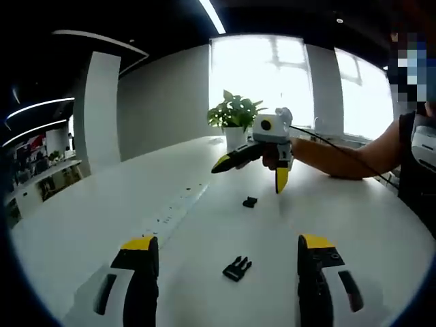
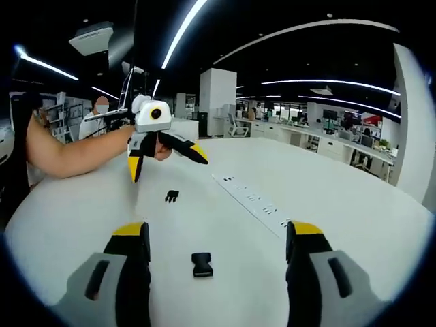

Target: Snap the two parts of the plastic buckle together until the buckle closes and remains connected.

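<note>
On the white table, the pronged black plastic buckle half lies between my left gripper jaws, at twelve o'clock. The socket half lies beyond it, and my right gripper hangs behind that.

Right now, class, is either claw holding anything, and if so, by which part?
Nothing is held. The left claw and the right claw are both open above the table; the pronged buckle half and the socket half lie loose on it.
</note>
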